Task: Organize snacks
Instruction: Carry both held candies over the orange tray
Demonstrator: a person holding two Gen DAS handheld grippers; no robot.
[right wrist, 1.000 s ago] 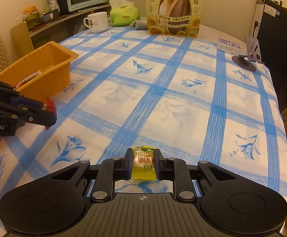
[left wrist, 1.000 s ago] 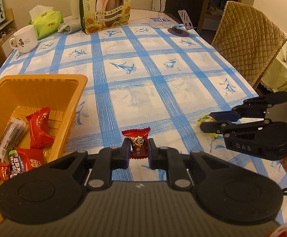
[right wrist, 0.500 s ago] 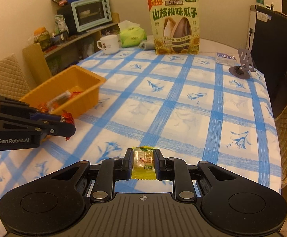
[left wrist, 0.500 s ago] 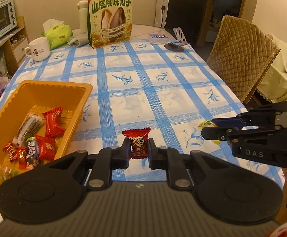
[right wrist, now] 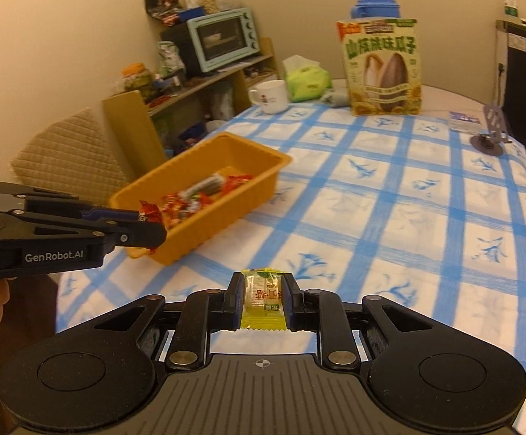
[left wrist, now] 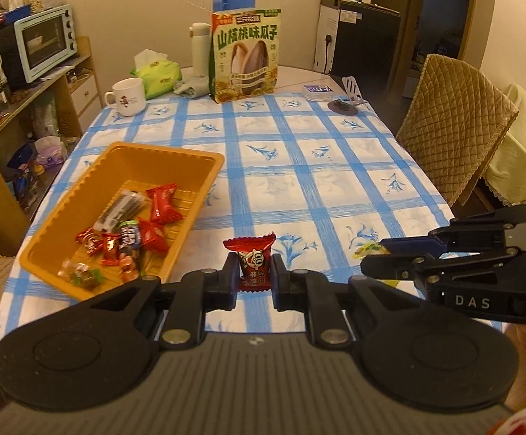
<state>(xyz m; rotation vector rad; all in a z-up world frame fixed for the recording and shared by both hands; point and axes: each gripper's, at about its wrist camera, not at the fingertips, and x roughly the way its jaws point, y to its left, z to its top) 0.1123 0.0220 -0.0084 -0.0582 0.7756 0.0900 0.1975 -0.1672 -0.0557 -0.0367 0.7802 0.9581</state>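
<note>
Both pairs of jaws are shut tight on sweets; a red candy (left wrist: pixel 253 261) is pinched by the left gripper (left wrist: pixel 252 278), and a yellow candy (right wrist: pixel 263 299) is pinched by the right gripper (right wrist: pixel 263 302); both are held up above the blue checked tablecloth (left wrist: pixel 321 195); an orange tray (left wrist: pixel 82 214) with more wrapped snacks (left wrist: pixel 129 232) inside is seen to the left, near the left gripper; a big seed bag (left wrist: pixel 245 56) is stood at the far end.

I see a white tablecloth (left wrist: pixel 335 188) crossed with blue stripes and blue flower prints. The tray (left wrist: pixel 125 159) is orange. My black left gripper (left wrist: pixel 252 275) pinches a red candy (left wrist: pixel 252 261); my black right gripper (right wrist: pixel 263 301) pinches a yellow-green candy (right wrist: pixel 263 301).
</note>
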